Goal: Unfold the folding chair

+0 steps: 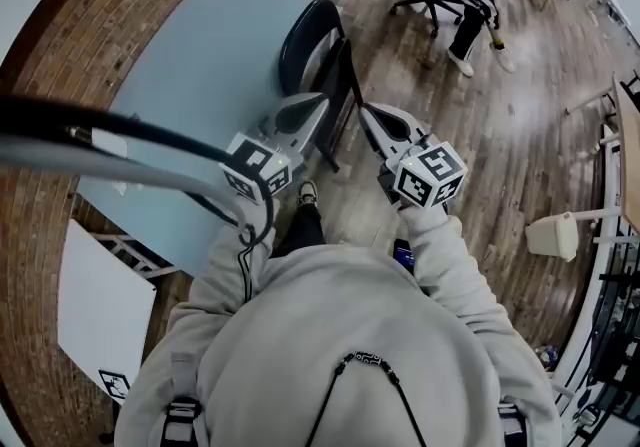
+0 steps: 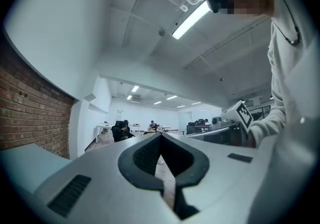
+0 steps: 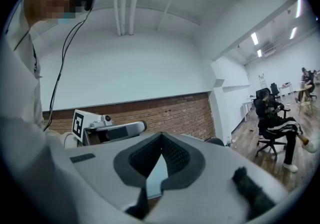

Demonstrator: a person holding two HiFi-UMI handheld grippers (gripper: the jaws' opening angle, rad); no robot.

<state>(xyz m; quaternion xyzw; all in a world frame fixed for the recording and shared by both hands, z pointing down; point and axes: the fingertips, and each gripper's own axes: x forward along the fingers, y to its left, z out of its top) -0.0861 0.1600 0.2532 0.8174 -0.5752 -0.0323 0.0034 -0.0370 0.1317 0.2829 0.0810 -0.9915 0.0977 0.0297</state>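
Head view is showing the wooden floor point(image 1: 500, 145) spreading over the right half of the frame, with the pale blue worktop point(image 1: 190, 85) filling the upper left. The folding chair point(image 1: 340, 75) is standing in the upper middle, just beside the worktop's right edge. Its dark frame and rounded back are looking flat together, so I am judging it as not yet unfolded. Whether it is leaning on the worktop I cannot tell.

I am holding both claws out level toward it. My left claw point(image 1: 303, 110) is sitting pinched shut with nothing in it, its tip close by the chair's frame near the centre of the frame. My right claw point(image 1: 382, 123) is likewise pinched shut and empty, just to the right of the frame. Neither appears to be touching the chair.

To do this step well, I am thinking I should spread both claws first. One should be taking the top of the back and the other the seat's front edge, gripping on frame rather than padding. The chair is probably needing to come away from the worktop so the seat has room to swing down, with its feet planted on the floor while I am pulling the two parts apart slowly.
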